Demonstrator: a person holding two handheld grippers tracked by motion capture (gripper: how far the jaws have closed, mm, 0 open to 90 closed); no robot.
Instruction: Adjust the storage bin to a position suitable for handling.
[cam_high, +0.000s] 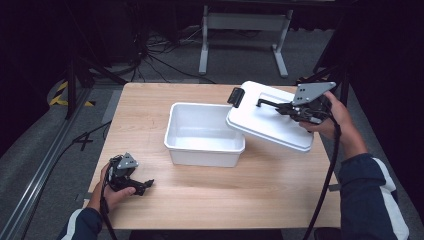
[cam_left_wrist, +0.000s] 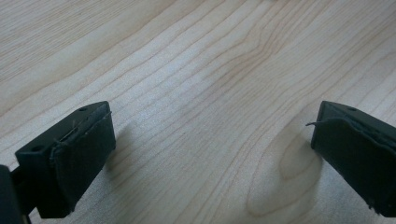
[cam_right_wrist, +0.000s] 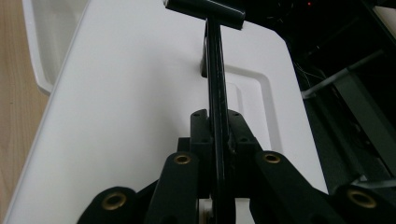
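A white plastic bin (cam_high: 202, 134) stands open in the middle of the wooden table (cam_high: 220, 200). Its white lid (cam_high: 267, 117) is lifted and tilted, one edge over the bin's right rim, with a black latch (cam_high: 235, 96) at its far corner. My right gripper (cam_high: 289, 108) is shut on the lid's black handle (cam_right_wrist: 216, 79), which runs up between the jaws in the right gripper view above the lid (cam_right_wrist: 140, 102). My left gripper (cam_high: 145, 185) rests open near the front left of the table, its pads (cam_left_wrist: 81, 144) wide apart over bare wood.
The bin's inside (cam_right_wrist: 49, 32) looks empty. Beyond the table's far edge are a white stand's legs (cam_high: 240, 40) and cables on the grey floor. A rail (cam_high: 45, 165) runs along the floor at the left.
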